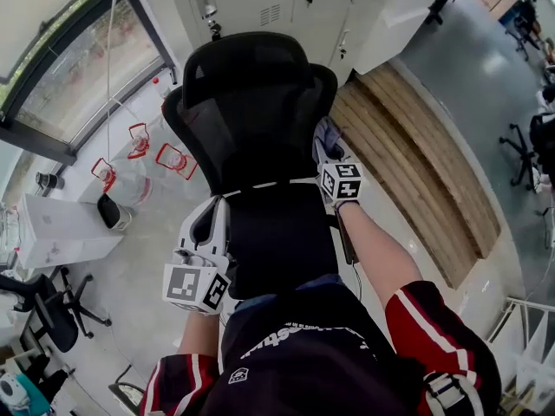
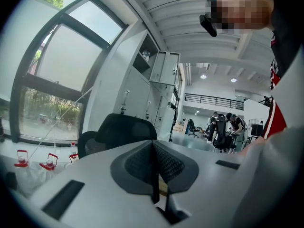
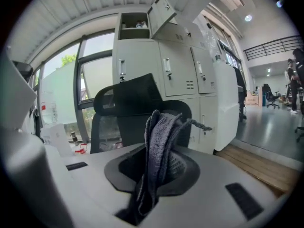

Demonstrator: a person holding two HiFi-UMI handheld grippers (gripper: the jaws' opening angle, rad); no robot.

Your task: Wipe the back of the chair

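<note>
Beside the chair [image 1: 251,102], cloth [image 3: 159,137] in right hand-held gripper [image 1: 328,146]; seat unseen.

Grey lockers [image 1: 286,7], wooden platform [image 1: 416,163], window [image 1: 61,68], white box [image 1: 61,228]

chair [image 1: 251,102]: before lockers [image 1: 260,3] | window [image 1: 69,76]: left | cloth [image 3: 159,141]: in right hand-held gripper [image 1: 332,165]

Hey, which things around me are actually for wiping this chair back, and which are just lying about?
For the job:
- black chair
- grey cloth, clamped in the right gripper

Just about:
- left gripper, shut, empty
- lockers
- red-topped containers
- wooden platform
- white box
</note>
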